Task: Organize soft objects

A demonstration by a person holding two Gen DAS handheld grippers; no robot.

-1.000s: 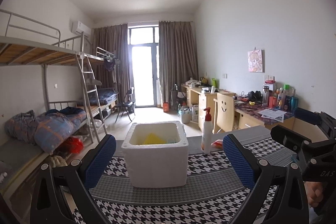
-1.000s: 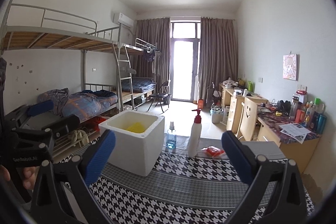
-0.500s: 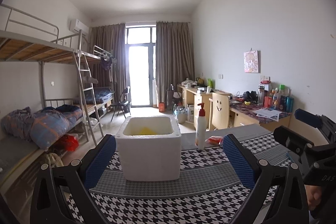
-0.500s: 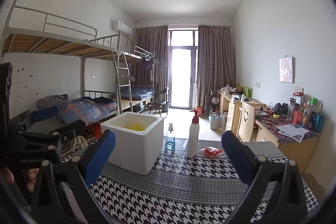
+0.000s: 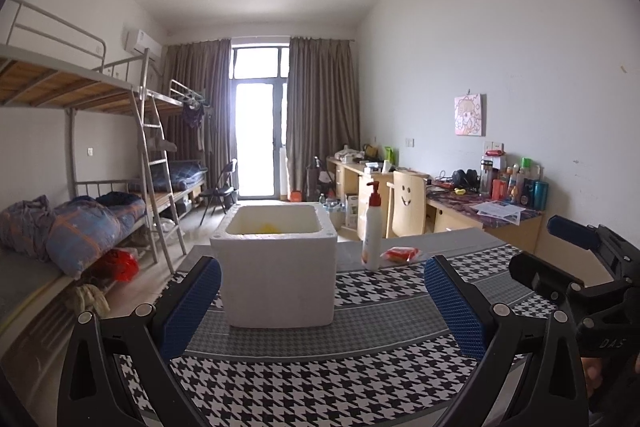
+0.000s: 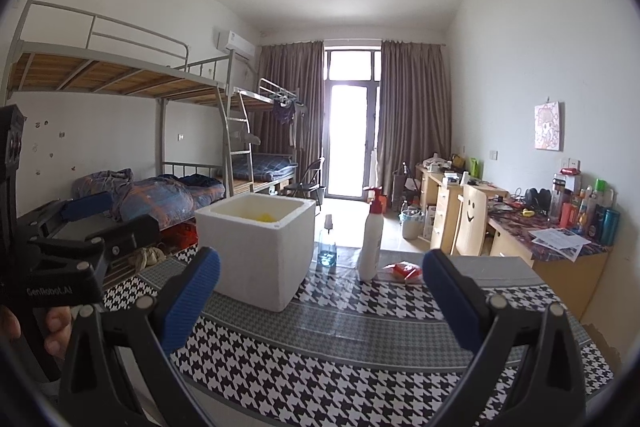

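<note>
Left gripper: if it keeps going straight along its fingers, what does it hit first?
Most likely the white foam box: it sits dead ahead of the open left gripper, with only bare houndstooth tablecloth between. Depth is hard to judge through the fisheye.

Foam boxes: one, white (image 5: 278,275), on the table (image 5: 320,379).
Yellow soft things: one seen inside the box (image 5: 267,227); more cannot be told.
Pump bottles: one, white with red pump (image 5: 371,233), at 3 o'clock of the box.
Clear spray bottles: one, with blue liquid (image 6: 327,247), seen only from the right wrist.
Red packets: one (image 5: 400,254), just beside the pump bottle.
Tongs: two, the left tongs (image 5: 320,301) and the right tongs (image 6: 320,301), each with two blue pads set wide apart.
</note>
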